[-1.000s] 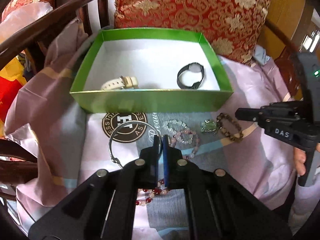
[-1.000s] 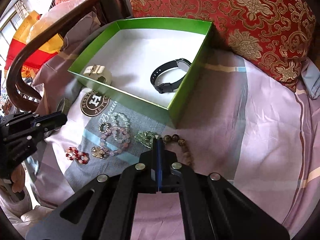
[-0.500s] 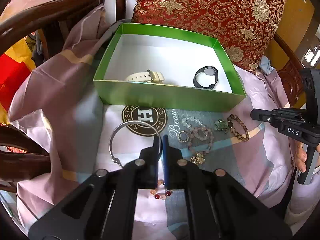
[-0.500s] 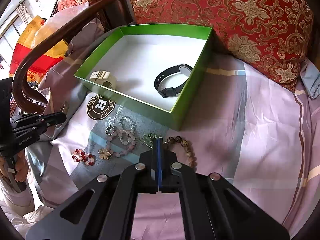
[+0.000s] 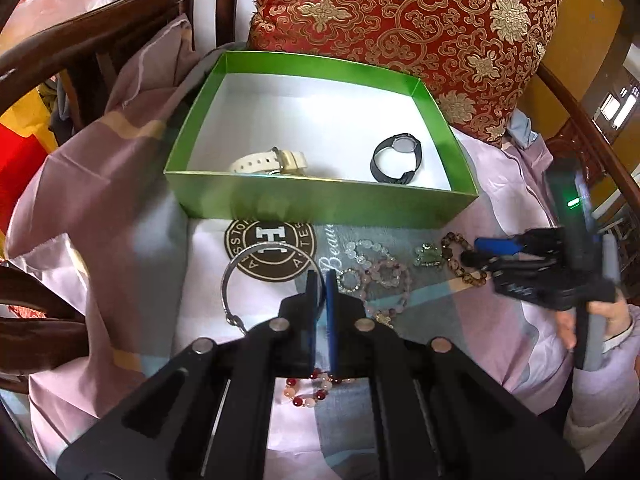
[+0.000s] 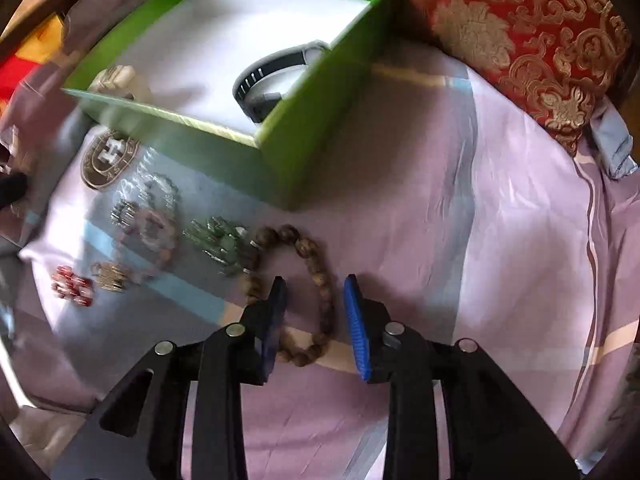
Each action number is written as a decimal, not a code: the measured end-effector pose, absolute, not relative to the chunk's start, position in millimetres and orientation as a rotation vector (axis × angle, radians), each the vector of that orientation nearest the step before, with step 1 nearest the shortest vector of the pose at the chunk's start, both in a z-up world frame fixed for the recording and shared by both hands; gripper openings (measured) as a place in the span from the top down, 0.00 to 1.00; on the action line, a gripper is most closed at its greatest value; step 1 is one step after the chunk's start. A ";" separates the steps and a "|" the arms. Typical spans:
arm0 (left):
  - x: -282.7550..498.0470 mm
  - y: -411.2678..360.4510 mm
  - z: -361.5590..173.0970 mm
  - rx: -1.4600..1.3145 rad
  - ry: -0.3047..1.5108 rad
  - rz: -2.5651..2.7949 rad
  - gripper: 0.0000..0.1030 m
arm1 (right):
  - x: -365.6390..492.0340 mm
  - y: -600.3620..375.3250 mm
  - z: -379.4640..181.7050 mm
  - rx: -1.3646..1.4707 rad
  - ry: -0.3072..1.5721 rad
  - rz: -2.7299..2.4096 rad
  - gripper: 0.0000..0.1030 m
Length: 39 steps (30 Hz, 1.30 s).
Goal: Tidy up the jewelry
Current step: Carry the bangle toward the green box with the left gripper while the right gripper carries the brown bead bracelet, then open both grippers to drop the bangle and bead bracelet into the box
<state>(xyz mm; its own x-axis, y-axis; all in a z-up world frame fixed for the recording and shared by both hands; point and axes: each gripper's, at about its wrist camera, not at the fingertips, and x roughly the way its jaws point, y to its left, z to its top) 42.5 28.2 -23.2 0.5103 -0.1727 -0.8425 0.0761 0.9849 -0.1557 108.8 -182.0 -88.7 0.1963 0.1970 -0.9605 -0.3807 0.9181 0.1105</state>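
1. Right wrist view: the right gripper hangs low over the pale purple cloth, its blue pads spread wide, with one side of the brown bead bracelet lying between them; the pads do not appear to press on it.
2. The brown bead bracelet lies on the cloth in front of the near corner of the green box, close beside a small greenish ornament.
3. Further left on the cloth lie a pink bead bracelet, a gold charm and a red bead bracelet; this part is blurred.
4. Left wrist view: the left gripper has its fingers pressed nearly together and grips nothing, its tips over the cloth by the rim of a silver bangle.
5. Inside the box, a cream watch lies near the front wall on the left and a black watch sits to the right, well apart from each other.
6. The bangle lies over a round brown logo printed on the cloth, and a red and gold cushion stands behind the box.
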 end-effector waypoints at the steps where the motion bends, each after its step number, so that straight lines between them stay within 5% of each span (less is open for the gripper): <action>1: 42.4 27.9 -23.3 -0.105 1.024 -0.153 0.97 | 107.6 -180.3 -87.1 -0.174 1.311 0.416 0.86; 2: 42.3 27.8 -23.3 -0.105 1.024 -0.153 0.97 | 107.0 -179.7 -86.0 -0.167 1.318 0.429 0.93; 16: 77.5 29.0 34.8 -0.046 0.895 -0.163 0.94 | 134.2 -180.9 52.9 0.029 1.020 0.575 0.93; 26: 153.6 32.2 8.2 -0.091 0.951 -0.145 0.93 | 174.6 -156.1 1.5 0.001 1.066 0.519 0.93; 28: 161.8 35.2 -1.8 -0.125 0.963 -0.130 0.77 | 175.9 -156.1 -6.6 -0.011 1.092 0.516 0.92; 29: 162.8 36.1 -4.0 -0.138 0.969 -0.131 0.66 | 175.5 -157.3 -7.0 0.001 1.103 0.530 0.89; 30: 162.6 37.1 -6.1 -0.154 0.970 -0.130 0.64 | 175.3 -158.0 -5.9 0.012 1.103 0.538 0.86; 33: 152.9 37.0 -4.1 -0.153 0.968 -0.130 0.63 | 165.1 -166.9 6.6 0.045 1.084 0.542 0.58; 39: 96.2 33.6 1.5 -0.068 0.957 -0.149 0.56 | 121.6 -168.4 18.4 0.065 1.118 0.718 0.58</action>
